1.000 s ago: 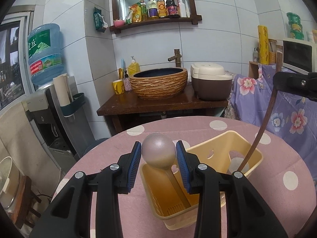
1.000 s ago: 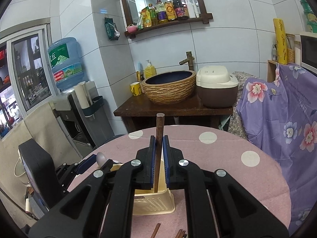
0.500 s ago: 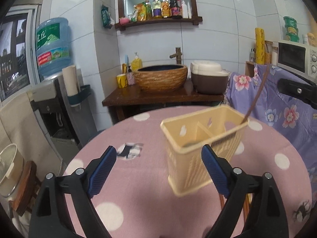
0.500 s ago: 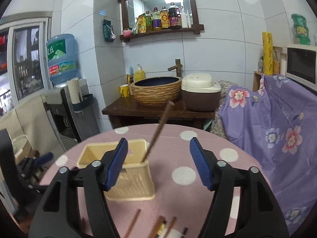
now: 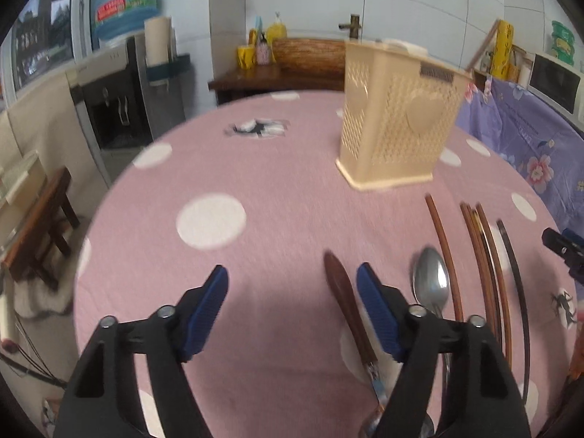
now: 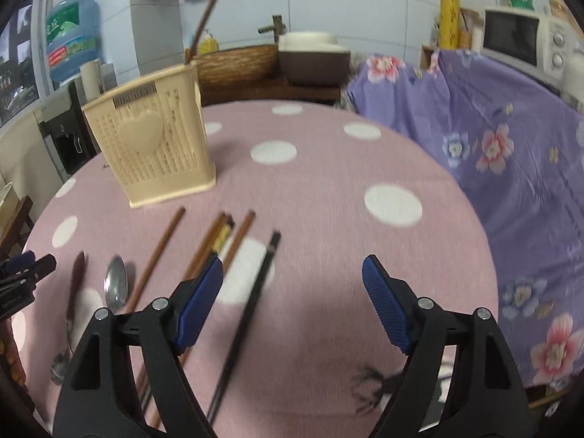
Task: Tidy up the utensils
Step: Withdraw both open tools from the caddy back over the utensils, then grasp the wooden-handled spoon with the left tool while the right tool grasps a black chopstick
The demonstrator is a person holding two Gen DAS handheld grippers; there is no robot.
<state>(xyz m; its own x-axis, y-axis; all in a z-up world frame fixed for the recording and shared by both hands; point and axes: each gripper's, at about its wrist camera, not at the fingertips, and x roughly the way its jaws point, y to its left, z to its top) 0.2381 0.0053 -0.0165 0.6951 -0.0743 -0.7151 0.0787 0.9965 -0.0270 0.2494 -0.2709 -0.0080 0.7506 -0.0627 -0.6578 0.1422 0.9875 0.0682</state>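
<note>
A cream holder (image 6: pixel 153 146) stands upright toward the far side of the pink polka-dot desk (image 6: pixel 328 189), and one brown chopstick (image 6: pixel 206 14) already leans out of its top, so the sorting appears begun but far from finished. Whatever else sits inside the holder is hidden by its walls.

Left to right in the right wrist view, the loose pieces lie in a row just in front of the holder: a wood-handled spoon (image 6: pixel 75 284), one steel spoon (image 6: pixel 116 284), a lone brown chopstick (image 6: pixel 157 255), a tight bundle of brown chopsticks (image 6: pixel 215 241) with a yellow-banded one among them, another brown stick (image 6: pixel 241 237) just beside it, and one black chopstick (image 6: pixel 252 306) at the far right. That makes two spoons and what looks like five or six chopsticks left on the desk; blur keeps the bundle from being counted surely.

The left tongs (image 5: pixel 292 310) hang low over the desk with their jaws closing; the wood-handled spoon's grip lies between them, near the right pad, not yet pinched. The right tongs (image 6: pixel 292 303) hold nothing and their jaws are opening; the black chopstick lies on the cloth between them, nearer the left pad.

By this reckoning most of the job remains: every piece in the row has to go into the holder.
</note>
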